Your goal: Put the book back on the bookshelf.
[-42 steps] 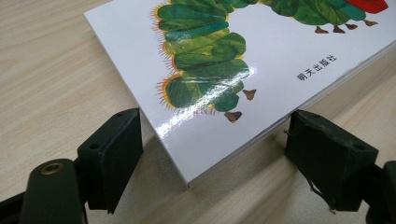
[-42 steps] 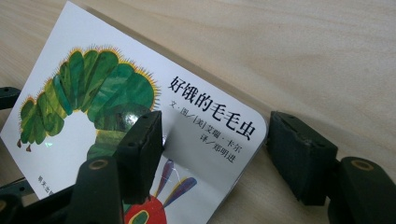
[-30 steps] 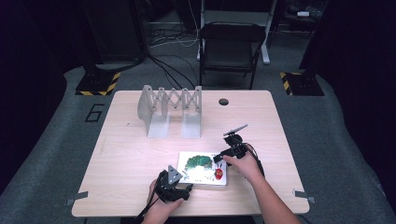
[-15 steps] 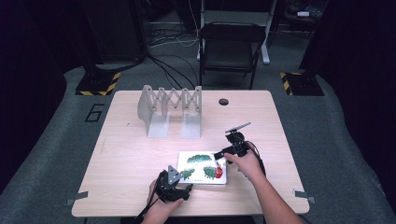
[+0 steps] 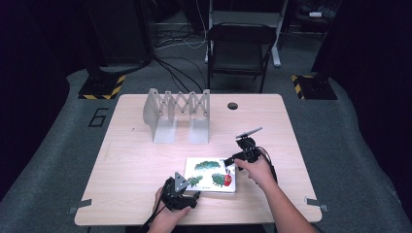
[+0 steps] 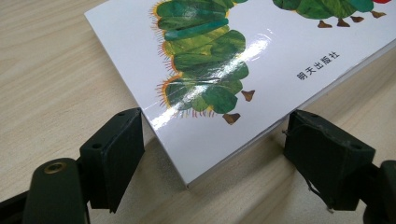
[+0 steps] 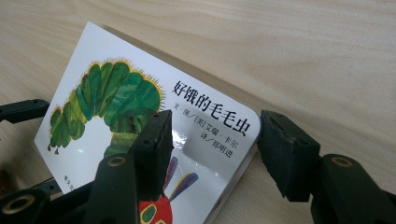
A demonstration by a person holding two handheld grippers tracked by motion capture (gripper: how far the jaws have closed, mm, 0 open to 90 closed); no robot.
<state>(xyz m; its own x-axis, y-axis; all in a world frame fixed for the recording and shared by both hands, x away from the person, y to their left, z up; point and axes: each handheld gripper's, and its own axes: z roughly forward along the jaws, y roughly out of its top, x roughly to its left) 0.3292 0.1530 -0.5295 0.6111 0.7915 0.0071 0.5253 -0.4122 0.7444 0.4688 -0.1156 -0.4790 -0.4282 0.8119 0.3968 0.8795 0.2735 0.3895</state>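
I've got right gripper [image 7: 212,154] jaws just closing across the glossy book [image 6: 243,70] corner, left gripper [image 6: 212,158] spread, unpinched — it may skid.

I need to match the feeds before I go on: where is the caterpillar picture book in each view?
High view: the picture book lies flat near the table's front edge, between the left gripper and the right gripper.
Left gripper view: the book's corner sits between the open jaws.
Right gripper view: the book's title corner lies between the jaws, which have just been closing.
Shared landmark: the green caterpillar on the cover.
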